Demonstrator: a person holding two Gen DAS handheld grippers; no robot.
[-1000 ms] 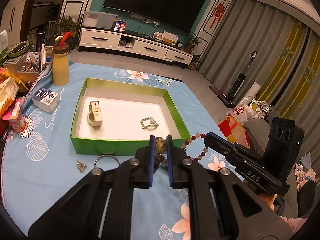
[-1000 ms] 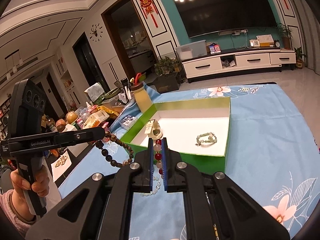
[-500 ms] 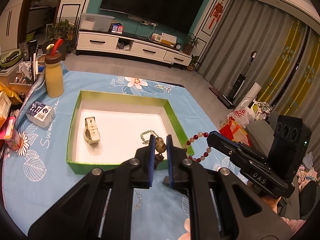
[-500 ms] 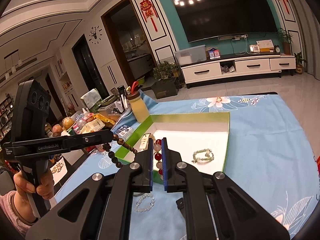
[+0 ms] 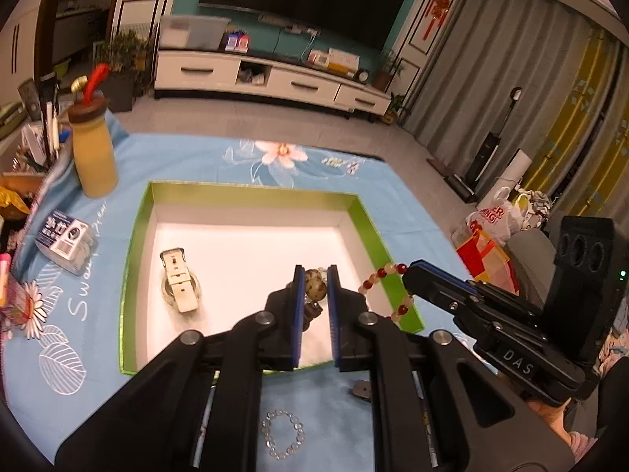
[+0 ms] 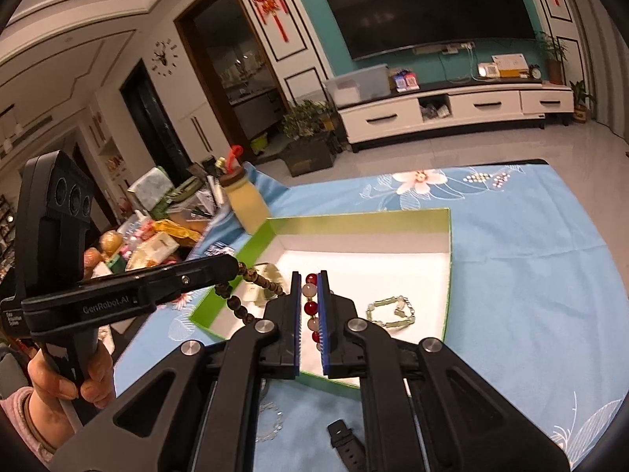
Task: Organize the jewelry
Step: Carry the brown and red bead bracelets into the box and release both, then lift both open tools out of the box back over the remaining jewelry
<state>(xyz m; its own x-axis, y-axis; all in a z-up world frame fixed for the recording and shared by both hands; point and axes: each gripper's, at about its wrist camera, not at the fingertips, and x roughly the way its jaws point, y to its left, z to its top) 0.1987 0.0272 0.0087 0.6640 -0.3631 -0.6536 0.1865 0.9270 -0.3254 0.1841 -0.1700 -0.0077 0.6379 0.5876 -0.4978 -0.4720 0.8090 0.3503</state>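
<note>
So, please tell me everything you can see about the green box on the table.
The green box is a shallow open tray, seemingly cardboard, with bright green walls and a white floor. It lies flat on the blue flowered tablecloth. Inside lie a pale watch and a green bead bracelet. Both grippers hold bead strings above it.

Each hand-held gripper is matte black plastic with blue-edged finger pads and round silver screws on its linkage arms. The left hand-held gripper (image 6: 236, 271) reads "GenRobot.AI" in white; the right hand-held gripper (image 5: 409, 273) reads "DAS". Behind the left one's handle, a pink knitted sleeve (image 6: 23, 421) covers the wrist.
</note>
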